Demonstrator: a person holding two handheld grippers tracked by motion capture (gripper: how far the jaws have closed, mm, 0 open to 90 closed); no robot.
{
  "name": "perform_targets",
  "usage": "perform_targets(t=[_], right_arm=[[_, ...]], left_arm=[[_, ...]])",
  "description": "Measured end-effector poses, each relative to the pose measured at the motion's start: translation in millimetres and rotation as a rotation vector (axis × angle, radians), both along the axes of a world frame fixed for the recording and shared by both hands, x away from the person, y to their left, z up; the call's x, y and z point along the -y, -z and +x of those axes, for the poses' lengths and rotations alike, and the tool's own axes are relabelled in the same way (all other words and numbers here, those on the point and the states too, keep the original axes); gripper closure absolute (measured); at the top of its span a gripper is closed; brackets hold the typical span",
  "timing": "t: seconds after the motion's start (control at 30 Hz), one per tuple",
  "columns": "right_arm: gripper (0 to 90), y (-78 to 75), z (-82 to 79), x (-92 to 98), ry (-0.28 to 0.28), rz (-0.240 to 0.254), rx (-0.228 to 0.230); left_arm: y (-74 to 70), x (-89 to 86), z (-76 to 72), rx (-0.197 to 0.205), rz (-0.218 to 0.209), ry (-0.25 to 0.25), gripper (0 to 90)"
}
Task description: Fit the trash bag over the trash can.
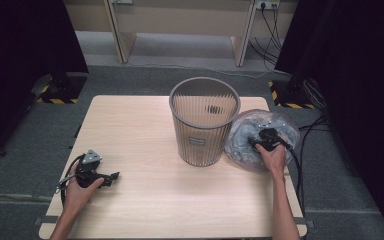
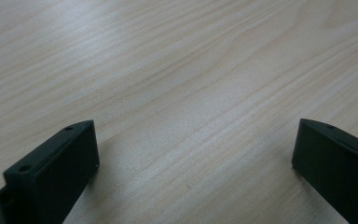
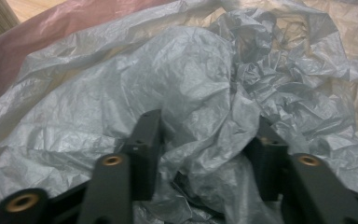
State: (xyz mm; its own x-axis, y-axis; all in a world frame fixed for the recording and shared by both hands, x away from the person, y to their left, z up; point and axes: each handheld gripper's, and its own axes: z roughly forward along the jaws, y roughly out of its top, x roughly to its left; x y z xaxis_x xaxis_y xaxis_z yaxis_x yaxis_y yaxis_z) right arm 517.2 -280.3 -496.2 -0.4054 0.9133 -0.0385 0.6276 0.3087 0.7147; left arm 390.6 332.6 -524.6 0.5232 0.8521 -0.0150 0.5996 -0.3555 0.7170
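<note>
A crumpled translucent grey plastic bag (image 1: 240, 141) lies on the table's right side, against a grey wire-mesh waste basket (image 1: 204, 122) that stands upright. My right gripper (image 1: 254, 143) is sunk into the bag (image 3: 200, 84). The right gripper (image 3: 205, 123) has its jaws partly apart with a bulge of film between them, and I cannot see the film pinched tight. My left gripper (image 1: 114, 176) rests near the table's front left corner. In the left gripper view the left gripper (image 2: 196, 135) stands wide open over bare wood with nothing between its jaws.
The light wooden table (image 1: 140, 130) has bare room between the left hand and the basket. Black cables (image 1: 305, 140) hang off the right edge. Dark curtains stand on both sides, with a pale desk (image 1: 180, 20) behind.
</note>
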Motion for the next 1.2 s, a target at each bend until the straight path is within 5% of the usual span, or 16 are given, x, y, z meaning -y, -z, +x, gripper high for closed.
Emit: perform_targets(t=[0.3,0.73,1.2], right_arm=[[74.3,-10.4,-0.8,-5.6,-0.021,-0.012,0.021],[75.4,-56.3,-5.0,6.7,-0.028,0.031,0.080],[75.6,-89.1,-9.4,15.8,-0.035,0.091,0.126]], left_arm=[[0.0,0.3,-0.3,0.000,-0.001,0.006,0.0],[0.0,0.5,-0.5,0.000,-0.001,0.009,0.0],[0.0,0.4,-0.5,-0.001,-0.001,0.010,0.0]])
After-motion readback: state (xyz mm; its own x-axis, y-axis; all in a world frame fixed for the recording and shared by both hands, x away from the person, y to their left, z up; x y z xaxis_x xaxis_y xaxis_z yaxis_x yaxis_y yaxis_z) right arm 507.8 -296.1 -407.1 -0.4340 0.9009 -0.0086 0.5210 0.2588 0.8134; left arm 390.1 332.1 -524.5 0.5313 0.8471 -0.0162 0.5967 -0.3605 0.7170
